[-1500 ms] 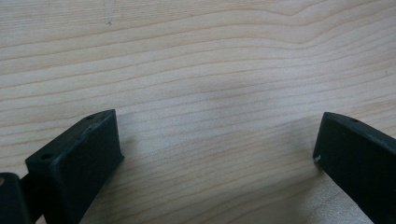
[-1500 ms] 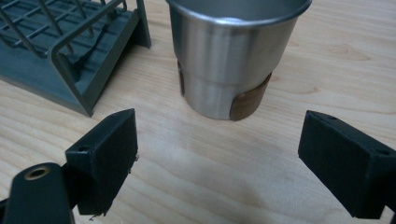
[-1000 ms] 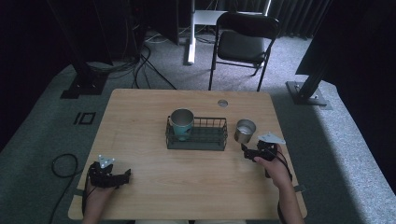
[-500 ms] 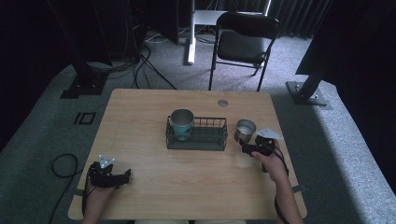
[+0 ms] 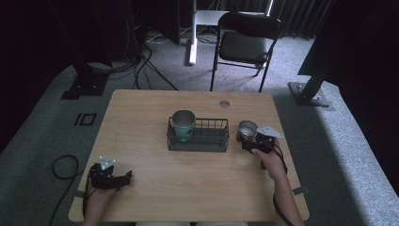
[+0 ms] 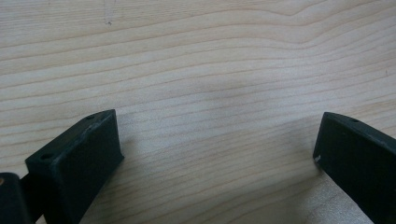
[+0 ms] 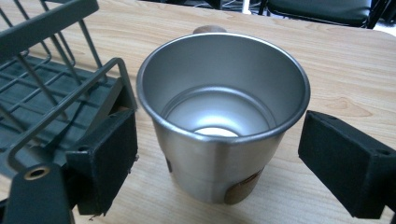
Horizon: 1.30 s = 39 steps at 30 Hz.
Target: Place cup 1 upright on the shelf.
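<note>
A bare steel cup [image 5: 246, 128] stands upright on the wooden table [image 5: 141, 122], just right of a dark wire basket [image 5: 211, 141]. A teal cup [image 5: 182, 123] stands in the basket's left end. My right gripper [image 5: 246, 141] is open at the steel cup's near side. In the right gripper view the steel cup [image 7: 224, 116] is empty and sits between the two spread pads [image 7: 105, 158], which do not squeeze it. The basket [image 7: 51, 84] lies close on that view's left. My left gripper [image 5: 123, 178] rests open near the table's front left, with bare wood between its fingers [image 6: 79, 158].
A small round grommet hole [image 5: 224, 103] sits near the table's far edge. A black folding chair [image 5: 244, 44] stands beyond the table. Cables [image 5: 59, 165] lie on the floor at the left. A wide stretch of wood lies between the two grippers.
My right gripper has moved left and slightly forward to the steel cup, so its jaws now straddle the cup. The left gripper has stayed still.
</note>
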Motion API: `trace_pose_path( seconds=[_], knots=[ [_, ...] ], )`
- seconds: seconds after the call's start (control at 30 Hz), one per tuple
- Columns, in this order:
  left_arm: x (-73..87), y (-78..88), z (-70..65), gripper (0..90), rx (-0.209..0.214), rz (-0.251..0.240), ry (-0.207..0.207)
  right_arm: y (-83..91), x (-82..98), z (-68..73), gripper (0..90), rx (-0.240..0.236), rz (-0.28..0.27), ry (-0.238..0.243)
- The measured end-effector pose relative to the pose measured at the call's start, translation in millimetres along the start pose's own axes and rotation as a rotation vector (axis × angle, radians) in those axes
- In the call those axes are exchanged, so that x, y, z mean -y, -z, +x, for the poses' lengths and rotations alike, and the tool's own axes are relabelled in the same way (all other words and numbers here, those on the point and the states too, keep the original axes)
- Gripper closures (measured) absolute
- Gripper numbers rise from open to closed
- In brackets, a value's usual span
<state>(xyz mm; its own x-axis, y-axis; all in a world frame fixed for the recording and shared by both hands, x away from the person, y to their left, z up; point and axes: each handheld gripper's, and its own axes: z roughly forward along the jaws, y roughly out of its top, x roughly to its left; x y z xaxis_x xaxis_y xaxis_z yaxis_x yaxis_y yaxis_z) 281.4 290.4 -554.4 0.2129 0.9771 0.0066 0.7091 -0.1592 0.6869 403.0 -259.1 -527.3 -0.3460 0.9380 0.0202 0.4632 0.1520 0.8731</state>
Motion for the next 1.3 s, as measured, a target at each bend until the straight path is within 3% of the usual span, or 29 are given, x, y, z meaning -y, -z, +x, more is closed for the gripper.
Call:
trace_pose_path(
  seconds=[0.8,0.83,1.3],
  knots=[
    [0.0,0.0,0.0,1.4,0.0,0.0,0.0,-22.1,-2.2,0.4,14.3,0.025,-0.03,-0.029],
    [0.0,0.0,0.0,1.3,0.0,0.0,0.0,-22.4,-2.2,1.4,17.9,0.031,-0.039,-0.015],
    [0.0,0.0,0.0,1.3,0.0,0.0,0.0,-17.3,-5.8,-0.7,18.2,0.026,-0.017,0.014]
  ],
)
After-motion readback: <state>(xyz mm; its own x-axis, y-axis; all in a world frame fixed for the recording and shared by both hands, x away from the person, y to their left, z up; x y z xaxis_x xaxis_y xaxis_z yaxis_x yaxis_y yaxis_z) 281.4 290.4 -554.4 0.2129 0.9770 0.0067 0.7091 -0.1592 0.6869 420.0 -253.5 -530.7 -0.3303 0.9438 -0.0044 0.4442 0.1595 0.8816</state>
